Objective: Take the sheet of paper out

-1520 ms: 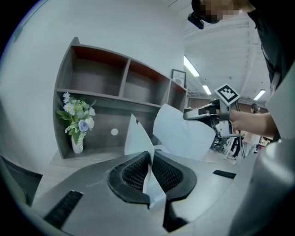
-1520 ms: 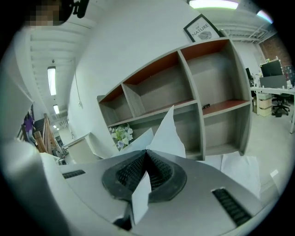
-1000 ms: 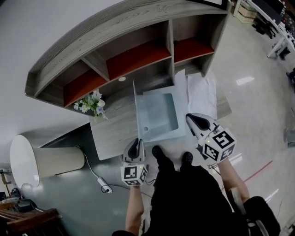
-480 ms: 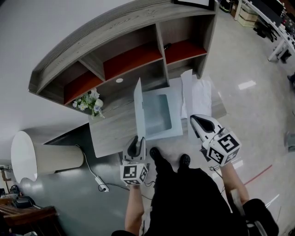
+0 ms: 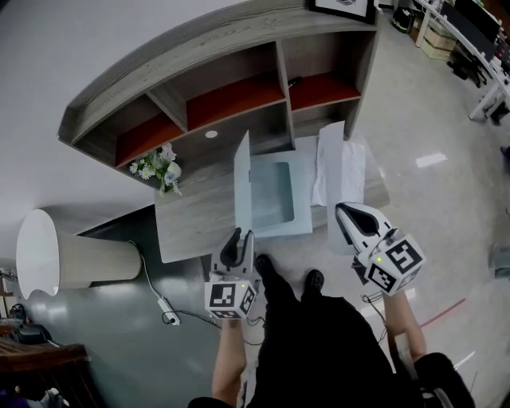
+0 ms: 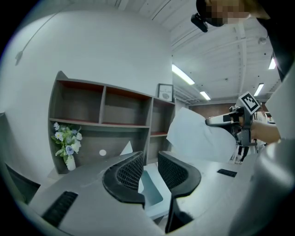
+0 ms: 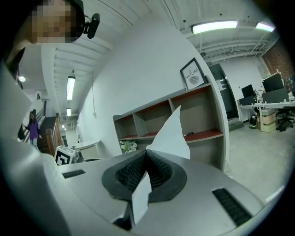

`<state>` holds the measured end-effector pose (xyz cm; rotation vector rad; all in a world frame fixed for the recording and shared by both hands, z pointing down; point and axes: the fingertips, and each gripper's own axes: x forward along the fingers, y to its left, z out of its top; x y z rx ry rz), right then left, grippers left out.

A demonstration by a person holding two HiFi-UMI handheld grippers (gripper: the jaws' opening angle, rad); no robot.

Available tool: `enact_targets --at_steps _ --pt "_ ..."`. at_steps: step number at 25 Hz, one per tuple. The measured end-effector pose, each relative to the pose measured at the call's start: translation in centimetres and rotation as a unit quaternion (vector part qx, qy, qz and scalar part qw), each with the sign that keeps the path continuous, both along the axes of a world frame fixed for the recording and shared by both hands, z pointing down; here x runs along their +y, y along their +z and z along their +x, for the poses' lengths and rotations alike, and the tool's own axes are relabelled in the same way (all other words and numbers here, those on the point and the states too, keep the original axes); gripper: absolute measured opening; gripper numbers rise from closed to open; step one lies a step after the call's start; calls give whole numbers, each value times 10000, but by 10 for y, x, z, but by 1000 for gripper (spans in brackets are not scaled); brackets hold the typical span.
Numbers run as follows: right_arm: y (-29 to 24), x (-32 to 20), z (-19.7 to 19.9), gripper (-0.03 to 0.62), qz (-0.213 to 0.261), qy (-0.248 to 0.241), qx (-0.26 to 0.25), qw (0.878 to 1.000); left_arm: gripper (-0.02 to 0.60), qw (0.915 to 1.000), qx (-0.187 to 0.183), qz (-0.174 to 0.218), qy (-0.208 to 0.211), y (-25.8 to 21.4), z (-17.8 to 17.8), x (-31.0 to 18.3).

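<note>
A white sheet of paper (image 5: 336,163) hangs clear of the pale blue folder (image 5: 275,195), to its right over the desk. My right gripper (image 5: 343,210) is shut on the sheet's near edge; in the right gripper view the paper (image 7: 173,133) sticks up out of the closed right gripper (image 7: 145,157). The folder lies open with its cover (image 5: 242,185) standing upright. My left gripper (image 5: 238,234) is at the folder's near left corner. Its jaws have just been opening, and nothing is between them in the left gripper view, where the left gripper (image 6: 150,159) points over the folder (image 6: 151,191).
A grey desk (image 5: 191,219) carries a shelf unit with red-lined compartments (image 5: 231,100) and a vase of flowers (image 5: 159,169). A framed picture (image 5: 343,6) sits on top of the shelf. On the floor at left are a white drum-shaped thing (image 5: 48,263) and a cable with a plug (image 5: 166,308).
Both grippers have drawn back toward the person. The right one has pulled the sheet away from the folder. The left jaws have spread and come off the folder's edge.
</note>
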<state>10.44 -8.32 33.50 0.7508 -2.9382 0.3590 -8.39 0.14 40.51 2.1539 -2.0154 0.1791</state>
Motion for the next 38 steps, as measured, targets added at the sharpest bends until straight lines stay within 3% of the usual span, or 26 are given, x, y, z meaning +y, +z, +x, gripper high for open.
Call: enact_targets --at_steps 17,26,38 --pt "-37 17 -13 12 418 -351 -178 9983 62 9993 -68 377 23 -74 18 -2" --pt "-39 20 -25 12 500 -512 -157 9973 28 9985 -217 495 -35 -88 16 3" --pt "-29 24 -22 12 583 -512 -54 9970 14 9988 -37 492 42 -91 21 3"
